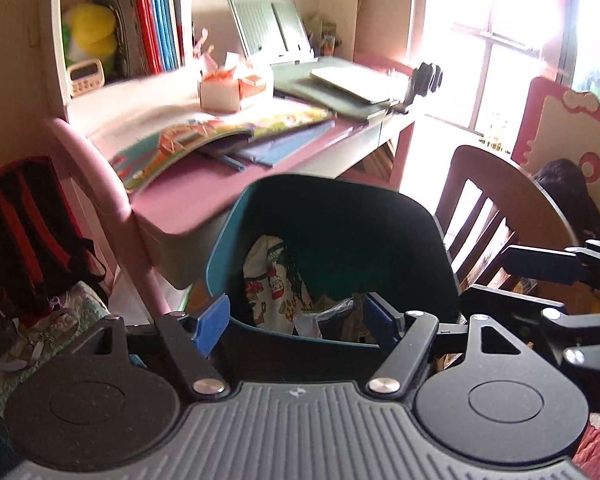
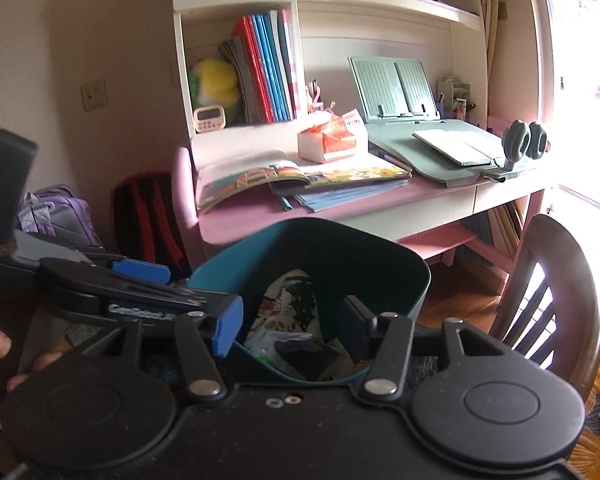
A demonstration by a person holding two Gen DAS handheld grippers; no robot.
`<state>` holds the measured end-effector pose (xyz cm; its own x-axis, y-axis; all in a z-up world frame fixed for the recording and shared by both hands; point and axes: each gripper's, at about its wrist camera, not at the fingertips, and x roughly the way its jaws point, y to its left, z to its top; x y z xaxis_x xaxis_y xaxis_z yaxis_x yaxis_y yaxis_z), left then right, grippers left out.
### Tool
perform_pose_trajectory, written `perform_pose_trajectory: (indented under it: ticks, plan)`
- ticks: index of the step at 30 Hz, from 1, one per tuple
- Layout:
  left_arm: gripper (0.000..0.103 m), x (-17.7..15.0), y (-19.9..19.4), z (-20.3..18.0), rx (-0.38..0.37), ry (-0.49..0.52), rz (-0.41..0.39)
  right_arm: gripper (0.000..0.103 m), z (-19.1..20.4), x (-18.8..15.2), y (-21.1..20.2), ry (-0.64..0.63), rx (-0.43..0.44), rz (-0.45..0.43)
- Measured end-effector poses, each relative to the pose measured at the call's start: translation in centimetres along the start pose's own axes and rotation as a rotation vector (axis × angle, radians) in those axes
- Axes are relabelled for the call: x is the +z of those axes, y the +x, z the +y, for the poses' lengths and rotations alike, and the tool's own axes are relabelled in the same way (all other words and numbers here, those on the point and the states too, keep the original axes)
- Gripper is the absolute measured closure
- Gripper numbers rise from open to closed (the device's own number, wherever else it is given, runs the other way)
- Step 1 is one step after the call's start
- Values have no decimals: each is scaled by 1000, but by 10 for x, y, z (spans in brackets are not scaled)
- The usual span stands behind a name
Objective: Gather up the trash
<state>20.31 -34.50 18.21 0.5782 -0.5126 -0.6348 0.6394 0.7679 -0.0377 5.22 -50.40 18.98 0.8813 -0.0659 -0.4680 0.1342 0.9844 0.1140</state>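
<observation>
So from where I stood, going left to right: a backpack (image 1: pixel 32 232) sat slumped on the floor by the pink worktop (image 1: pixel 188 196), which was covered in books (image 1: pixel 220 140) and a tissue box (image 1: pixel 220 92). In front of the worktop, low down, was the teal bin (image 1: pixel 332 248), and both tongs hovered right above its mouth. The left tongs (image 1: pixel 296 320) were spread wide with nothing between the blue pads, and the right tongs (image 2: pixel 288 332) were wide and empty too. The trash (image 1: pixel 276 284) was already down inside the bin: a printed wrapper or bag, some crinkly clear plastic, a dark scrap.

My guess is that stuff is all light and floppy, a bit slippery, so I'd pinch a bunched fold rather than a flat face. The bin itself looked like stiff plastic, so the rim would be the spot to grab. Further right stood a wooden chair (image 1: pixel 496 216).
</observation>
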Motion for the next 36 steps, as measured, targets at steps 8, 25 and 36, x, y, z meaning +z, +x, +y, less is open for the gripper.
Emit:
perform_pose_trajectory:
  ticks: [8,25,36]
  plan:
    - [21,-12,-39,5,-13,-6,-68,44,11,1,-20,0,9,-23]
    - [3,-44,-75,16,-59,-39,-126,42,35,-8,-44,-20,8,-34]
    - [3,-48,-86,16,-84,-40,-137,42,38,-9,-51,-11,-9,-40]
